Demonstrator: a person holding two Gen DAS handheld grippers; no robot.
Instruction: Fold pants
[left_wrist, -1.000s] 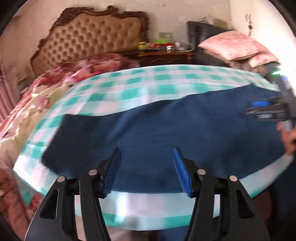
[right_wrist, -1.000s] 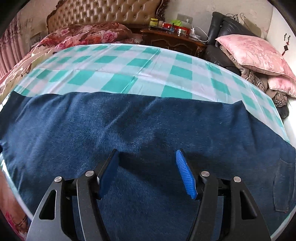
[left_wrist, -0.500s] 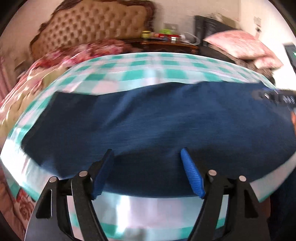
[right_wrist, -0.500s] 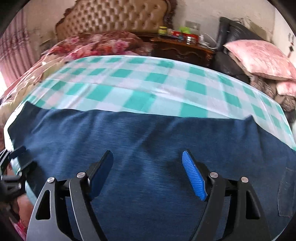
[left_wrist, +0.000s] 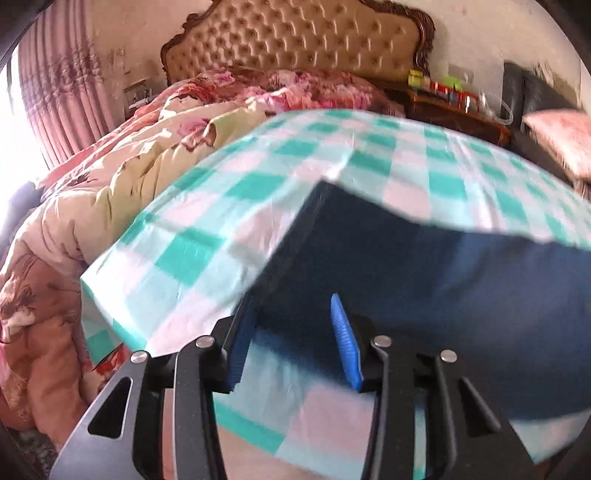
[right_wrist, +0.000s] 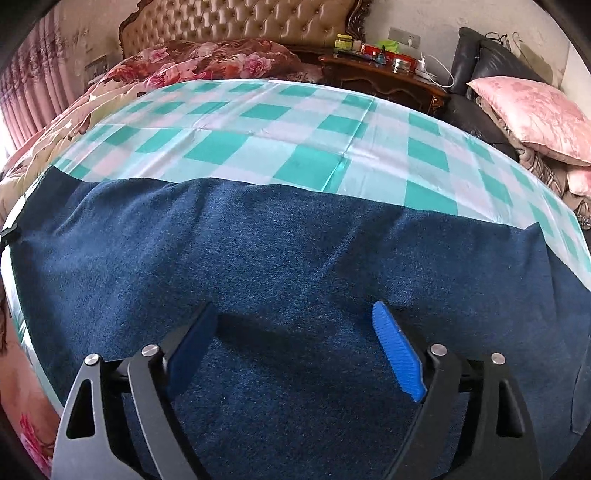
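Note:
Dark blue pants (right_wrist: 258, 251) lie spread lengthwise across a green-and-white checked cloth (right_wrist: 258, 129) on the bed. In the left wrist view the pants (left_wrist: 424, 266) end in a straight edge at the left. My left gripper (left_wrist: 291, 299) sits low at the near corner of that end, its jaws closing. The corner fabric lies between the blue pads (left_wrist: 341, 332), which stand apart from it. My right gripper (right_wrist: 293, 306) hovers over the middle of the pants, its jaws opening wide with nothing gripped.
A floral quilt (left_wrist: 129, 166) is bunched left of the checked cloth (left_wrist: 221, 221), below a tufted headboard (left_wrist: 295, 40). A cluttered wooden nightstand (right_wrist: 384, 77), a black seat (right_wrist: 480, 62) and pink pillows (right_wrist: 532, 110) stand at the back right. Pink curtains (left_wrist: 62, 92) hang at the left.
My left gripper swept left along the pants to their left end and rolled, and its jaws narrowed. The right gripper's jaws spread wider and it shifted slightly over the pants.

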